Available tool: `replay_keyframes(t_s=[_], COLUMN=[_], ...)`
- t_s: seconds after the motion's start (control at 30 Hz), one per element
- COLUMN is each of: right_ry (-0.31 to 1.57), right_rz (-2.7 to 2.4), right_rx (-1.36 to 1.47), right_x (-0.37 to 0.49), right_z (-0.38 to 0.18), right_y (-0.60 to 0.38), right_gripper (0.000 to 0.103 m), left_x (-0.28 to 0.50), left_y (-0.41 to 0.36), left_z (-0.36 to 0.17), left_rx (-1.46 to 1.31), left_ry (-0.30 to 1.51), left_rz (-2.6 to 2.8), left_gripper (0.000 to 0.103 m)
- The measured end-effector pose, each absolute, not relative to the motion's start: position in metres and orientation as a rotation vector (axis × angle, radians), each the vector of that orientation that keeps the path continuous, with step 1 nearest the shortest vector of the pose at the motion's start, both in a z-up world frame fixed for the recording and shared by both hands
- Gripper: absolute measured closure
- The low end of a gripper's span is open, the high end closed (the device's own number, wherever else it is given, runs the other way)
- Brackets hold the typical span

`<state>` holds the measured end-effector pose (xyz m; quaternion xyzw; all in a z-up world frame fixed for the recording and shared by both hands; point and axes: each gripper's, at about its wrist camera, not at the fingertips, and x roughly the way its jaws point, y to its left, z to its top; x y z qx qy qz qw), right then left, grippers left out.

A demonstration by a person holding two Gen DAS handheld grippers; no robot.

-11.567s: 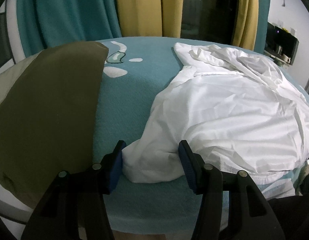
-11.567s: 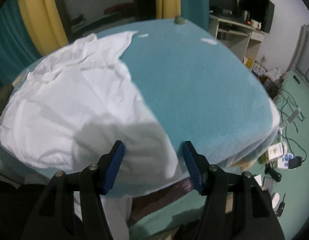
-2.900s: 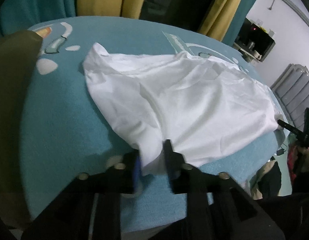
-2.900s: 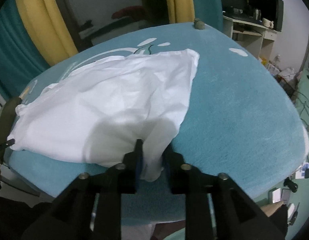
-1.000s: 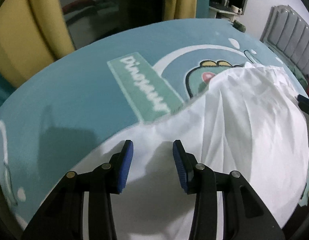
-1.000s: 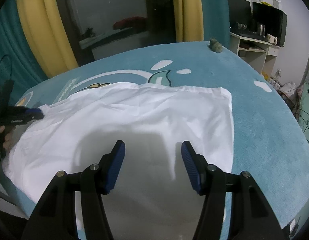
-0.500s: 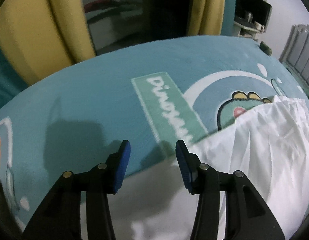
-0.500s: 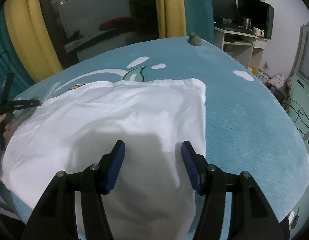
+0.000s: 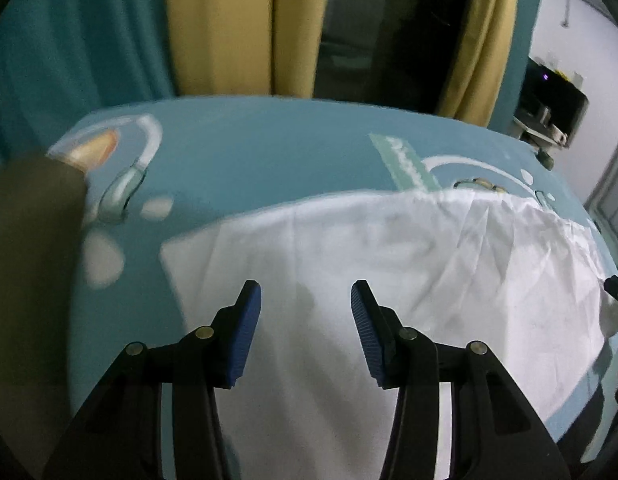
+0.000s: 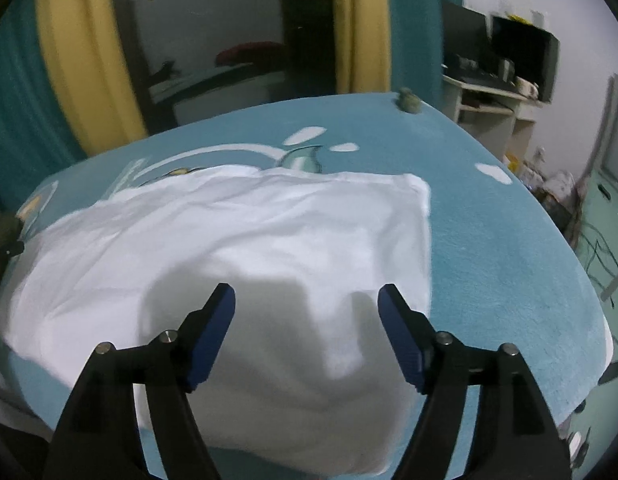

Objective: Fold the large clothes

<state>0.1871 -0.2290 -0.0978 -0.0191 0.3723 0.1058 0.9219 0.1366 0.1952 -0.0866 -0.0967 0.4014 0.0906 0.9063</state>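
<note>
The white garment [image 10: 237, 240] lies spread flat on the teal dinosaur-print blanket [image 10: 489, 248], its far edge straight. Above its near part, the left gripper [image 9: 306, 320] and the right gripper [image 10: 307, 320] both hang with jaws spread wide, gripping nothing.

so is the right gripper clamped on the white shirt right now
No, the right gripper is open, its blue pads spread wide above the white shirt with no cloth between them.
</note>
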Motion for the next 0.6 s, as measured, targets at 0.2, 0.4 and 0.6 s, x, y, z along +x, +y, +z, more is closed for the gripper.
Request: replay_keyframes(t_s=[0.2, 0.4, 0.6], right_ry=[0.815, 0.824, 0.836], right_rz=[0.155, 0.098, 0.086], right_rx=[-0.122, -0.134, -0.119], right_x=[0.173, 0.151, 0.131], right_z=[-0.116, -0.120, -0.114], right_y=[-0.218, -0.230, -0.241], right_gripper=[0.028, 0.025, 0.015], left_x=[0.100, 0.079, 0.062], left_y=[0.185, 0.185, 0.190], left_z=[-0.117, -0.118, -0.110], left_rx=[-0.120, -0.108, -0.164], left_ry=[0.864, 0.854, 0.814], left_rz=[0.264, 0.298, 0.287], left_gripper=[0.053, 0.052, 0.052])
